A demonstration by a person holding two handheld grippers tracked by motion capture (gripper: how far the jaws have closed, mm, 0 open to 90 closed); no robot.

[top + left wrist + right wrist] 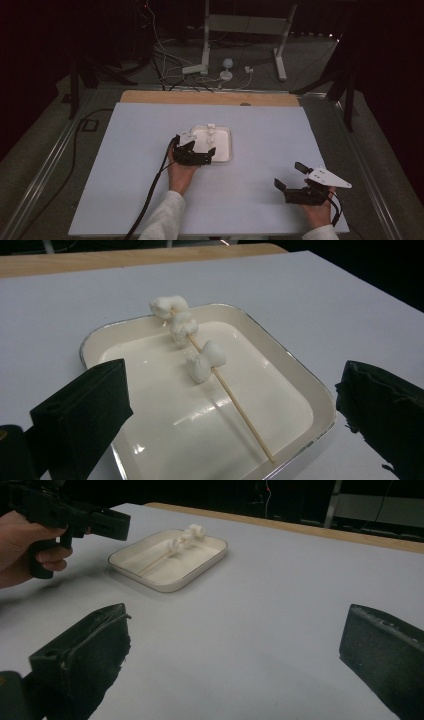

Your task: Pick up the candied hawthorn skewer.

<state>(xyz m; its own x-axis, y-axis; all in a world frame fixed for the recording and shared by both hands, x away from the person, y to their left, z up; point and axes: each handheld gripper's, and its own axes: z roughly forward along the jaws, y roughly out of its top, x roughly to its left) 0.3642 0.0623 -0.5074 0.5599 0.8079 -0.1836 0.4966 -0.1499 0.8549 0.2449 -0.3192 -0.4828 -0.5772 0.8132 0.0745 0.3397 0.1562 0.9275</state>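
Observation:
A shallow white tray with a metal rim sits mid-table. In it lies a thin wooden skewer threaded with three white marshmallows, the farthest one resting on the tray's far rim. My left gripper hovers open over the tray's near left side, its jaws well apart on either side of the skewer and touching nothing. My right gripper is open and empty above bare table at the near right, away from the tray. The left gripper also appears in the right gripper view.
The table is a pale board with a wooden strip along its far edge. Beyond it, on the dark floor, are cables and a white stand. Metal rails run down both sides of the table.

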